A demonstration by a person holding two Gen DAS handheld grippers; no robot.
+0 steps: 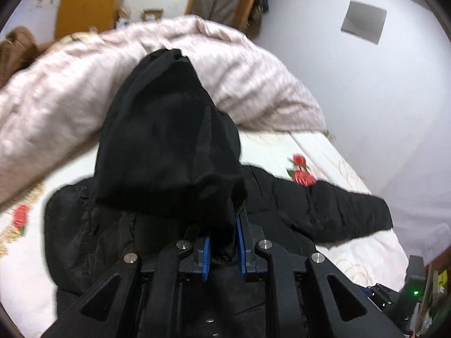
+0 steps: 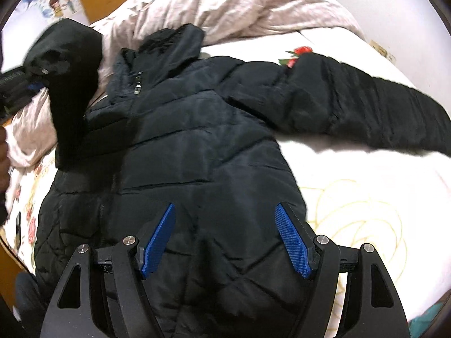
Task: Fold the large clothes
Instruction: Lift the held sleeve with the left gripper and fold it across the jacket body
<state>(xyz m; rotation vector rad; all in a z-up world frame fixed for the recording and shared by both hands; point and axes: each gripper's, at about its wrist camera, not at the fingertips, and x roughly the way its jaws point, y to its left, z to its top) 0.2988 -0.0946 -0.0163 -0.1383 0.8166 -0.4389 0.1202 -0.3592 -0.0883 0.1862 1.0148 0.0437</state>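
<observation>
A large black padded jacket (image 2: 203, 152) lies front up on the bed, hood (image 2: 172, 45) toward the pillows. Its right sleeve (image 2: 366, 107) stretches out flat to the right. My left gripper (image 1: 222, 249) is shut on the cuff of the left sleeve (image 1: 166, 140) and holds it lifted above the jacket body; it also shows in the right wrist view (image 2: 70, 84) at the far left. My right gripper (image 2: 225, 242) is open and empty, hovering over the jacket's lower body near the hem.
A crumpled pale pink duvet (image 1: 56, 107) lies piled across the head of the bed. The white sheet (image 2: 352, 197) has rose and gold swirl prints. A wooden door (image 1: 87, 2) and white wall stand behind. Clutter sits at the lower right (image 1: 422, 295).
</observation>
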